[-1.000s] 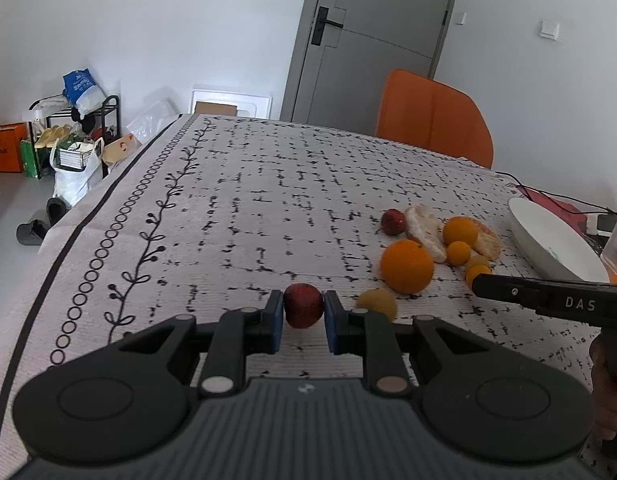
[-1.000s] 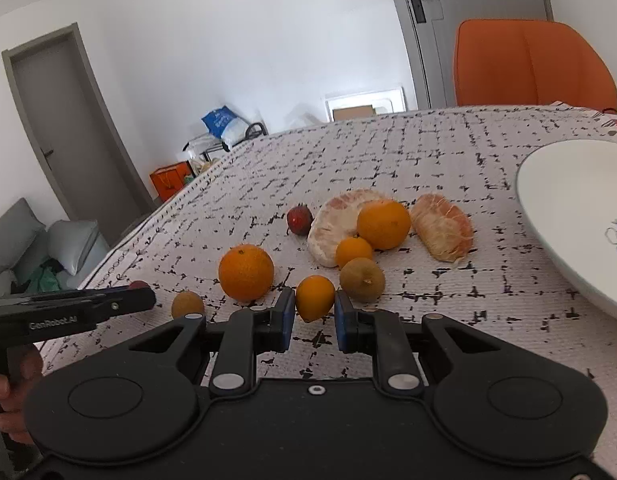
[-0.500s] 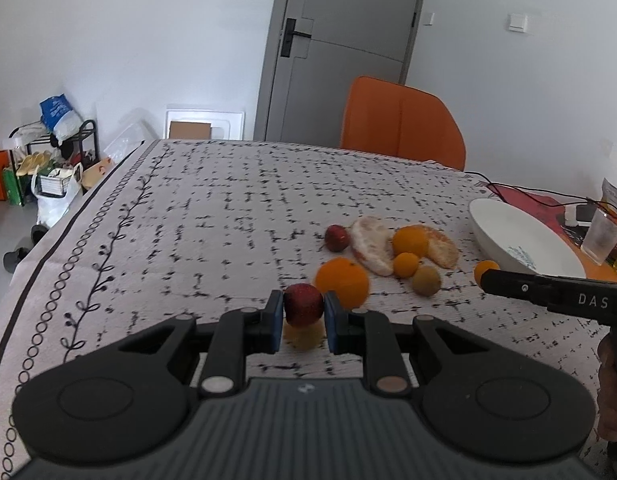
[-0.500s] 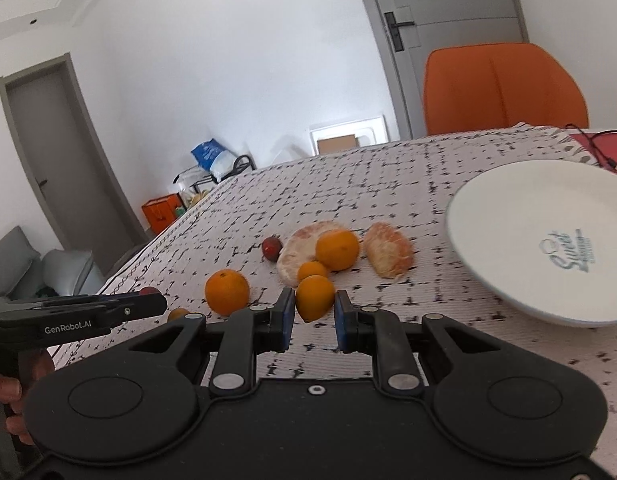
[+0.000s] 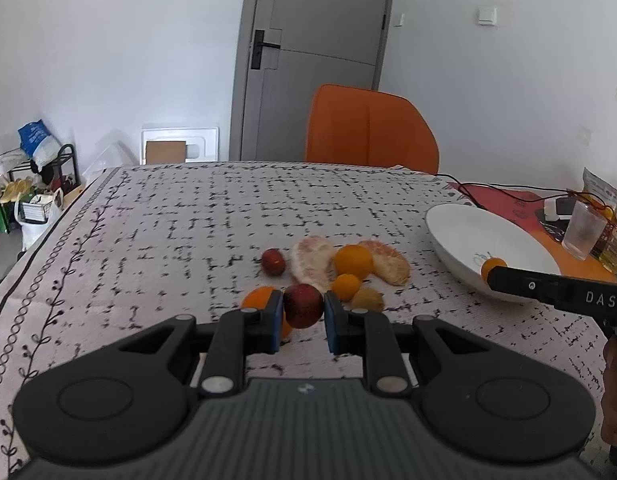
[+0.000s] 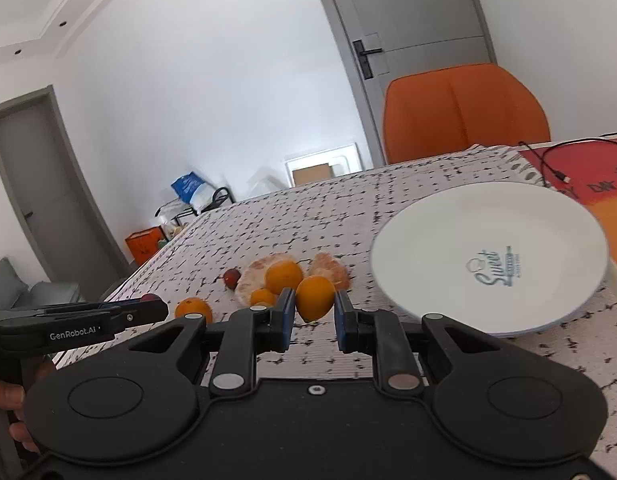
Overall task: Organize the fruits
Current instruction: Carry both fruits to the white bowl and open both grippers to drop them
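My left gripper (image 5: 303, 312) is shut on a small red fruit (image 5: 303, 305) and holds it above the patterned tablecloth. My right gripper (image 6: 314, 310) is shut on a small orange citrus (image 6: 314, 297), held in the air left of the white plate (image 6: 548, 300). In the left wrist view the right gripper (image 5: 493, 272) holds that citrus (image 5: 488, 267) in front of the plate (image 5: 460, 224). On the cloth lie a large orange (image 5: 258, 297), another red fruit (image 5: 273, 261), peeled citrus pieces (image 5: 310, 258), two more oranges (image 5: 353, 260) and a brownish fruit (image 5: 367, 299).
An orange chair (image 5: 370, 130) stands behind the table's far edge. A glass (image 5: 583, 230), cables and small items sit at the far right on a red mat (image 6: 588, 176). A rack with bags (image 5: 36, 184) stands on the floor at left.
Both grippers have lifted with their fruit. The right one has moved right toward the plate. The left one has risen and now looks over the fruit pile.
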### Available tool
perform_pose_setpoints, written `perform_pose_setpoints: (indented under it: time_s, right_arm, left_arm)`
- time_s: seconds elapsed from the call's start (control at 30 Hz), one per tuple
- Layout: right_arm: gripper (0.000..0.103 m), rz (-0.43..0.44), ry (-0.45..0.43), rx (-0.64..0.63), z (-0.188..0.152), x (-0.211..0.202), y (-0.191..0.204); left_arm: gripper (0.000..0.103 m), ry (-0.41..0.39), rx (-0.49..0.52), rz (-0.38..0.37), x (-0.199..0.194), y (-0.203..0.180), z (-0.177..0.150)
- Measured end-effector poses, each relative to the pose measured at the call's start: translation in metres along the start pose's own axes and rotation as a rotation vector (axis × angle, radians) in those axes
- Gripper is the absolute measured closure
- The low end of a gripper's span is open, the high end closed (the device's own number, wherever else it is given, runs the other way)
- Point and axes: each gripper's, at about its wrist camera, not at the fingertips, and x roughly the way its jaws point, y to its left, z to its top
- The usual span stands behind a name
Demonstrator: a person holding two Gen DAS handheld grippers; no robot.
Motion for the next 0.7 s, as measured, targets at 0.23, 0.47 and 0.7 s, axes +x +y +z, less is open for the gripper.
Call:
perform_pose_setpoints:
  time_s: [0.23,0.47,0.7]
  right_arm:
    - [0.084,-0.017,-0.023,0.034,0.000,-0.009,-0.018]
    - [0.084,-0.037,-0.039,0.067,-0.002,-0.015,-0.038]
    - [0.084,-0.064,-0.048,0.091,-0.003,-0.020,-0.053]
  left_arm:
    - [0.083,0.003,0.025,-0.019,0.009,-0.020,0.003]
    - [0.083,0.003,0.060,-0.038,0.018,-0.038,0.007]
    - [0.083,0.008,0.084,-0.060,0.029,-0.053,0.010]
